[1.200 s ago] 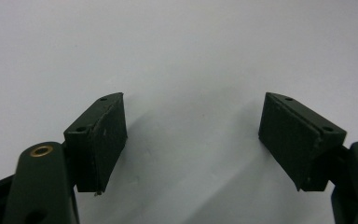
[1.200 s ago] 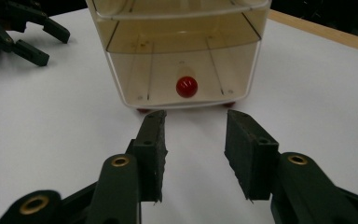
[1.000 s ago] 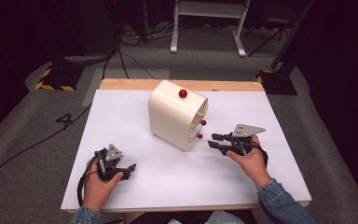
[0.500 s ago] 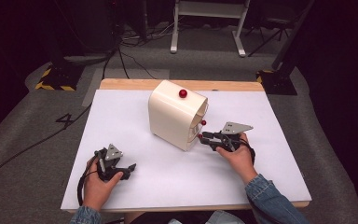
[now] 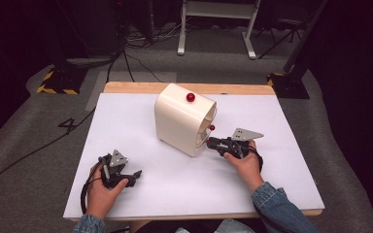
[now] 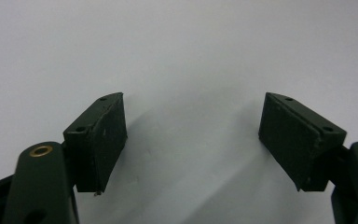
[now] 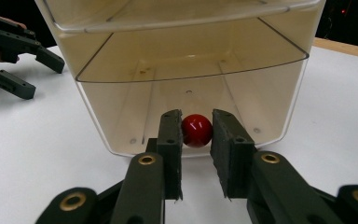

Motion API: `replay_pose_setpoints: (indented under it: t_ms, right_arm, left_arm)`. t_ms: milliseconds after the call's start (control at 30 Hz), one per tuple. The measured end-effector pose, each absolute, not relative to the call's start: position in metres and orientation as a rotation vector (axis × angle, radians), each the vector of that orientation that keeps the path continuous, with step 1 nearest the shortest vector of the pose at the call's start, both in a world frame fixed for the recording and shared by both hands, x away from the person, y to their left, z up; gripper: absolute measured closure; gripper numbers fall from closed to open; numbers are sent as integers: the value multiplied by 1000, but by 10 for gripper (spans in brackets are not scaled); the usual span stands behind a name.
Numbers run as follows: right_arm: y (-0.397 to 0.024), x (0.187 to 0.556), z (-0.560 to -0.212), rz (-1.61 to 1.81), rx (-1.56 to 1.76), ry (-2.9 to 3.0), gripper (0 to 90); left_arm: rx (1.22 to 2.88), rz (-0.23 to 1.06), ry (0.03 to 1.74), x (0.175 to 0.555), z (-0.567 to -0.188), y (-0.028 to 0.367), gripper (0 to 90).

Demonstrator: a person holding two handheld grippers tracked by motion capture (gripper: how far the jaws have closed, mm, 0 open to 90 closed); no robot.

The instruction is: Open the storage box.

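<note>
A cream drawer cabinet (image 5: 179, 119) stands in the middle of the white table (image 5: 281, 116). It has one red knob on top (image 5: 190, 97) and another on its right front (image 5: 212, 127). In the right gripper view the lowest clear drawer (image 7: 121, 107) carries a red knob (image 7: 196, 130), and my right gripper (image 7: 196, 116) has a jaw pressed to each side of it. From above, the right gripper (image 5: 210, 142) sits at the cabinet's lower front. My left gripper (image 5: 137, 174) rests on the table at the front left, and its jaws (image 6: 191, 116) are wide open over bare white surface.
The table has a wooden far edge (image 5: 126, 87). Cables (image 5: 126, 58) and a white stand's legs (image 5: 213, 29) lie on the grey floor behind it. The left gripper (image 7: 28, 60) also shows far off to the left in the right gripper view.
My right gripper has moved left across the table to the cabinet's front and closed around the lowest drawer's knob. The left hand has stayed put.
</note>
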State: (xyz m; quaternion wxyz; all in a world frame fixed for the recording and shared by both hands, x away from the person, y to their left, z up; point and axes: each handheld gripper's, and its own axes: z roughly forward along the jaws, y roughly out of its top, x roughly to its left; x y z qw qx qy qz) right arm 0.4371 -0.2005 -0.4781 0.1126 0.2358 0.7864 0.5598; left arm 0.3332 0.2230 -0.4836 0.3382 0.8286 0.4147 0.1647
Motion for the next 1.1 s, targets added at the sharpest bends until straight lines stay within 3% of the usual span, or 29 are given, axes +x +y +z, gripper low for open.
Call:
replay_pose_setpoints:
  t_ms: [467,1100]
  right_arm:
    - [-205,431,-471,1576,659,2322,741]
    - [-243,404,-459,1554,677,2299,742]
  left_arm:
    - [2160,422,1081,334,-483,223,235]
    - [2156,415,1083,334,-483,223,234]
